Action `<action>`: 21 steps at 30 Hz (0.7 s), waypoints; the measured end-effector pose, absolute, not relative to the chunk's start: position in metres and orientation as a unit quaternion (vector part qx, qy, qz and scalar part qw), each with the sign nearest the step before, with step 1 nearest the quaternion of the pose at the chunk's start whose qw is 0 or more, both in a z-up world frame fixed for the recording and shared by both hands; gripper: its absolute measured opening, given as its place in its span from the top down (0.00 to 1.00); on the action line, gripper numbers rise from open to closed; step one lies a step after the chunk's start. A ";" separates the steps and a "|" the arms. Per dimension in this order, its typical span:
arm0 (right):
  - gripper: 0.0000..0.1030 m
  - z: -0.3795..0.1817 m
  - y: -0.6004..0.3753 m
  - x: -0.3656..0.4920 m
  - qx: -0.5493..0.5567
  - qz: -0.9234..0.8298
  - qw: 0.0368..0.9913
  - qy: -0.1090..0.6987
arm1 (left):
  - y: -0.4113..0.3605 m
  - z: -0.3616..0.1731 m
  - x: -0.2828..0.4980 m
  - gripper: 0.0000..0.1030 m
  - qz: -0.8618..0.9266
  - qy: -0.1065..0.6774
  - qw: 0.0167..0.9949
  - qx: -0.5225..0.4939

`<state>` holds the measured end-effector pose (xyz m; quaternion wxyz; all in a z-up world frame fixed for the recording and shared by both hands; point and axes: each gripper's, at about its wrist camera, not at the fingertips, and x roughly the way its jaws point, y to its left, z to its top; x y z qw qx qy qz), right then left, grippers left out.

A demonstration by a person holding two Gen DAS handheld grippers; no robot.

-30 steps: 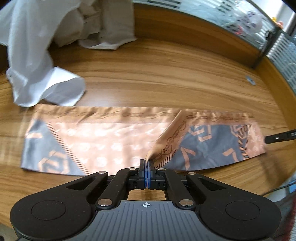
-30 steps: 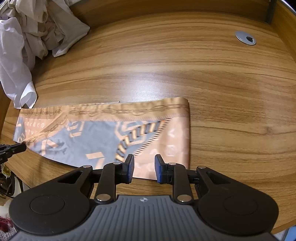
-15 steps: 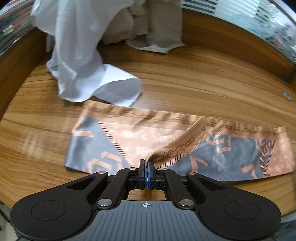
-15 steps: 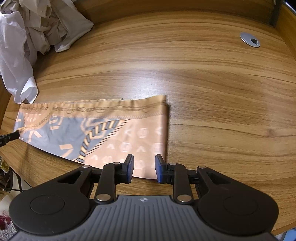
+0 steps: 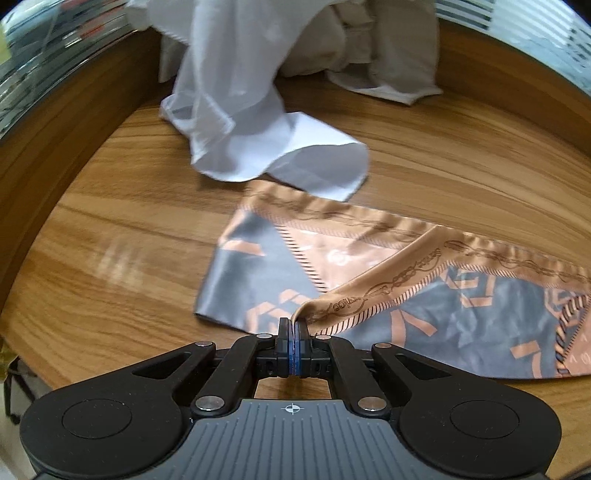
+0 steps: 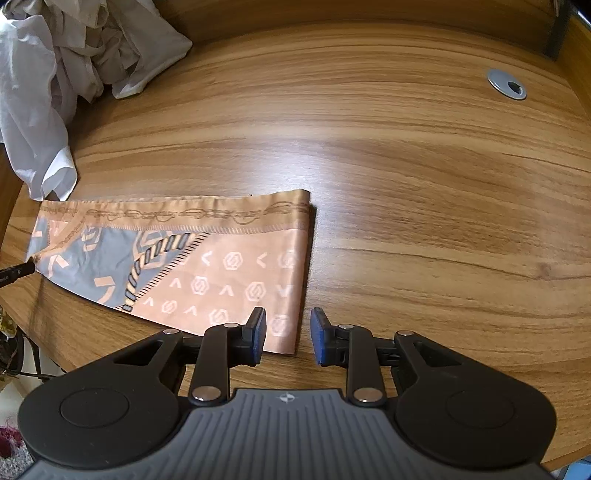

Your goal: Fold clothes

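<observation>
Left gripper (image 5: 292,325), fingers (image 5: 283,332) pressed together on a lifted corner of the patterned scarf (image 5: 406,280), which lies on the bench (image 5: 110,229). White garment (image 5: 258,140) overlaps the scarf's far edge; beige clothes (image 5: 376,48) are heaped behind it.

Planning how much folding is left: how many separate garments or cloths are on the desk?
3, perhaps more hidden in the pile: the patterned scarf nearest, a white garment touching its far corner, and beige clothing heaped behind.

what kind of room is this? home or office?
Probably an office: the wood desk has a metal cable grommet, and window blinds run behind it. A scarf and loose clothes lie on it.
</observation>
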<state>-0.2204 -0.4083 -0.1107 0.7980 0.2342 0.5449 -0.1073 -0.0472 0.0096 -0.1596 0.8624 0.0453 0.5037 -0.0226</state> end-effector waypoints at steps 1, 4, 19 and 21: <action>0.71 -0.111 -0.408 -0.220 0.233 -0.107 0.798 0.545 | 0.012 -0.160 -0.047 0.97 -0.018 0.504 0.863 0.044; 0.71 -0.110 -0.408 -0.218 0.230 -0.105 0.797 0.548 | 0.017 -0.161 -0.045 0.97 -0.006 0.503 0.863 0.040; 0.70 -0.106 -0.386 -0.198 0.226 -0.108 0.794 0.554 | 0.053 -0.153 -0.022 0.97 0.006 0.495 0.868 0.039; 0.70 -0.106 -0.381 -0.194 0.225 -0.109 0.794 0.555 | 0.057 -0.153 -0.020 0.97 0.005 0.495 0.868 0.040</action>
